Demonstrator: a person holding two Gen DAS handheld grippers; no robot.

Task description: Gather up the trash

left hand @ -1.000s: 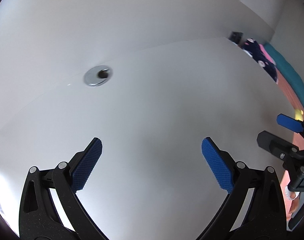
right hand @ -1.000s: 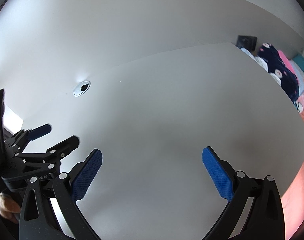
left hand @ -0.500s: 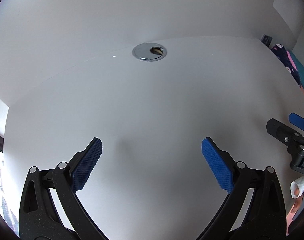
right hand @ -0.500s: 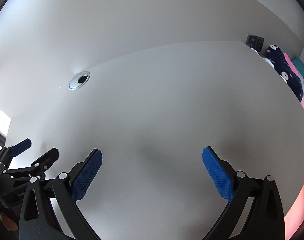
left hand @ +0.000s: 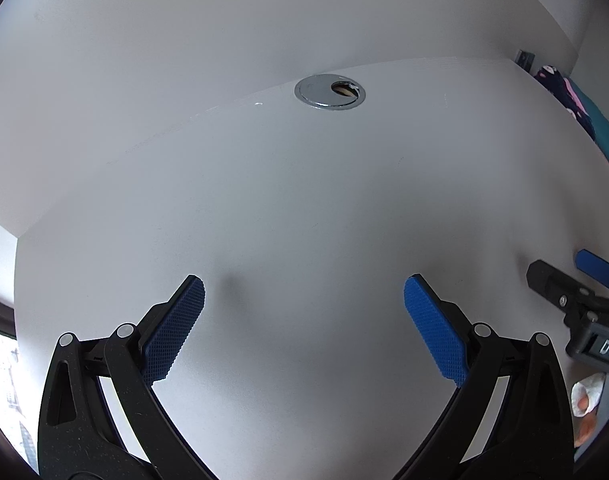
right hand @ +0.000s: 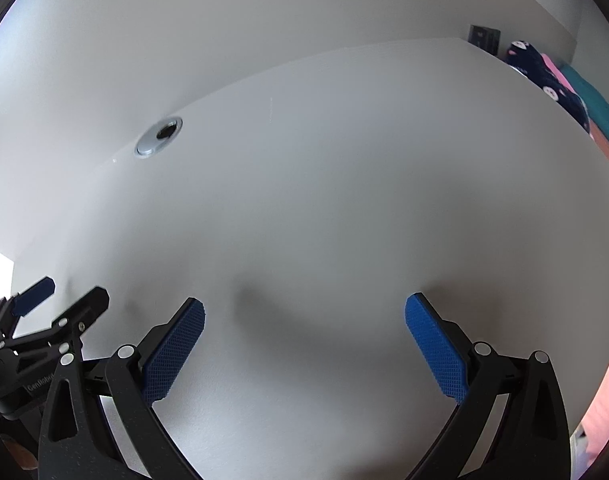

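No trash shows in either view. My left gripper (left hand: 304, 308) hangs open just above a bare white desk top (left hand: 304, 200), nothing between its blue pads. My right gripper (right hand: 304, 320) is open too, low over the same desk (right hand: 344, 180). In the left wrist view the right gripper (left hand: 576, 280) enters at the right edge, with a hand (left hand: 584, 400) below it. Seen from the right wrist, the left gripper (right hand: 52, 304) shows at the lower left.
A chrome cable grommet (left hand: 329, 91) sits near the desk's back edge by the white wall (left hand: 264, 20); it also appears as the grommet (right hand: 158, 136). Dark patterned fabric (right hand: 544, 76) and teal bedding (right hand: 600, 112) lie past the desk's right edge. A wall socket (right hand: 484, 36) is at the far corner.
Both cameras have swung: the grommet moved right and up in the left wrist view, and the fabric slid toward the right edge. Both grippers stayed open.
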